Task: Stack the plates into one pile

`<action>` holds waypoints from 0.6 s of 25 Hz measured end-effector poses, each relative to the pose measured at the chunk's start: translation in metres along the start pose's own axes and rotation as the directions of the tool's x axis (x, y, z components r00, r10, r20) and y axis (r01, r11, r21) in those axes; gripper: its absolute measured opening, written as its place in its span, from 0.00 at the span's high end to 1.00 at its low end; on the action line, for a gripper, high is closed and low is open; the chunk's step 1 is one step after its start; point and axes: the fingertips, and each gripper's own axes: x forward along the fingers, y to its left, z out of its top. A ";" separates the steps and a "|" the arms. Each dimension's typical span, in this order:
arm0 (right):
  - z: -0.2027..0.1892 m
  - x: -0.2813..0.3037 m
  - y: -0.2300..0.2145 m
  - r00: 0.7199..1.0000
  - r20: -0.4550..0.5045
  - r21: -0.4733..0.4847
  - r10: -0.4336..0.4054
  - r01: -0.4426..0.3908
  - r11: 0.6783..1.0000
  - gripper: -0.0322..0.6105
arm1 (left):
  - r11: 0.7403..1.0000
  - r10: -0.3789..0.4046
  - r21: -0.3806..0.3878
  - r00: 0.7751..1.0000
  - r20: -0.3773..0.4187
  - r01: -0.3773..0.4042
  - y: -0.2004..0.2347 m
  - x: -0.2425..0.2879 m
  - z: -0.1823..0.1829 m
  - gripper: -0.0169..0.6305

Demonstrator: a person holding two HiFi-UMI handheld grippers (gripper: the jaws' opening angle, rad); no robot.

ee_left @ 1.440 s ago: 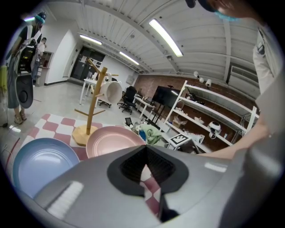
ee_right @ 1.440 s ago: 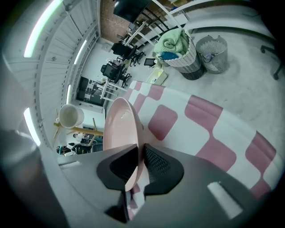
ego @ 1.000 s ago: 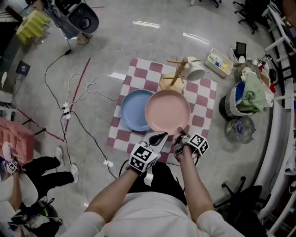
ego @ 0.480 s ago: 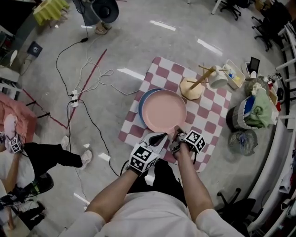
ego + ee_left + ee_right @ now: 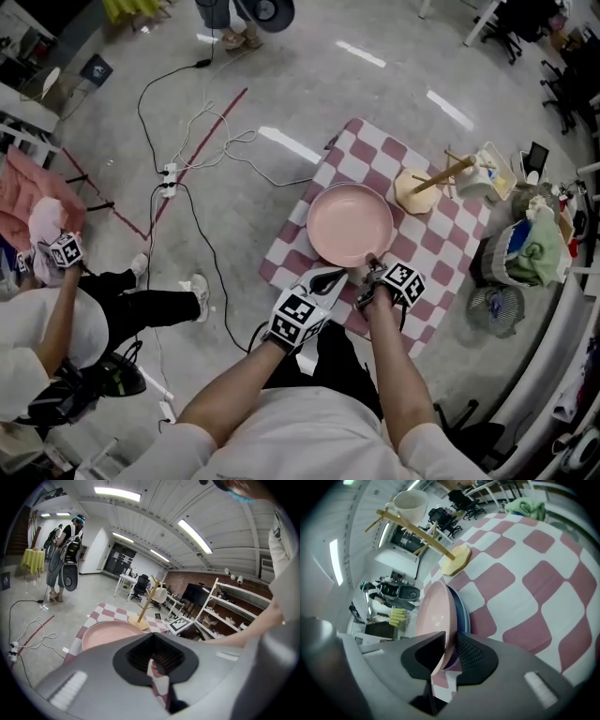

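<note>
A pink plate (image 5: pixel 350 225) lies over the red-and-white checked cloth (image 5: pixel 441 234) on the floor. It covers a blue plate, of which only a thin edge (image 5: pixel 461 605) shows behind the pink rim in the right gripper view. My right gripper (image 5: pixel 374 266) is shut on the pink plate's near rim (image 5: pixel 440 634), with the rim pinched between the two jaws. Just left of it, my left gripper (image 5: pixel 327 278) hovers at the cloth's near edge, shut with nothing in it. In the left gripper view the pink plate (image 5: pixel 105 634) lies ahead of the jaws.
A wooden mug tree (image 5: pixel 433 183) with a white mug (image 5: pixel 473 180) stands at the cloth's far right. Beyond the cloth are a basket with green fabric (image 5: pixel 527 246) and a wire basket (image 5: pixel 494 305). Cables (image 5: pixel 187 178) trail on the floor to the left, where a person sits (image 5: pixel 56 328).
The pink plate, held by my right gripper, has moved left over the blue plate and now covers it. The left gripper has stayed beside it.
</note>
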 end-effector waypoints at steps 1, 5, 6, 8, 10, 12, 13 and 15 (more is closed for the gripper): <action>-0.001 0.000 0.001 1.000 -0.012 -0.049 -0.022 0.021 0.999 0.86 | 1.000 0.005 -0.003 1.000 0.002 -0.005 0.002 -0.001 0.000 0.96; 0.002 -0.001 -0.001 0.994 -0.029 -0.205 -0.109 0.101 0.974 0.79 | 1.000 0.009 -0.010 1.000 0.008 -0.009 0.003 -0.001 0.002 0.96; 0.003 -0.003 -0.003 0.992 -0.029 -0.226 -0.125 0.115 0.967 0.79 | 1.000 0.006 -0.010 1.000 0.008 -0.006 0.002 -0.001 0.003 0.96; 0.005 -0.009 -0.003 0.990 -0.022 -0.253 -0.142 0.132 0.958 0.79 | 1.000 0.002 -0.009 1.000 0.007 -0.002 0.000 -0.002 0.004 0.96; 0.008 -0.017 -0.001 0.990 -0.006 -0.275 -0.140 0.133 0.952 0.79 | 1.000 -0.001 -0.011 1.000 0.007 0.001 -0.002 -0.003 0.005 0.96; 0.009 -0.027 0.007 0.992 0.009 -0.310 -0.126 0.123 0.943 0.80 | 1.000 -0.006 -0.016 1.000 0.006 0.006 -0.003 -0.003 0.005 0.96; 0.008 -0.032 0.013 0.994 0.015 -0.331 -0.111 0.110 0.937 0.80 | 1.000 -0.008 -0.019 1.000 0.006 0.008 -0.004 -0.003 0.006 0.96; 0.004 -0.042 0.031 0.998 0.021 -0.365 -0.061 0.064 0.929 0.80 | 1.000 -0.009 -0.025 1.000 0.008 0.010 -0.005 -0.006 0.008 0.96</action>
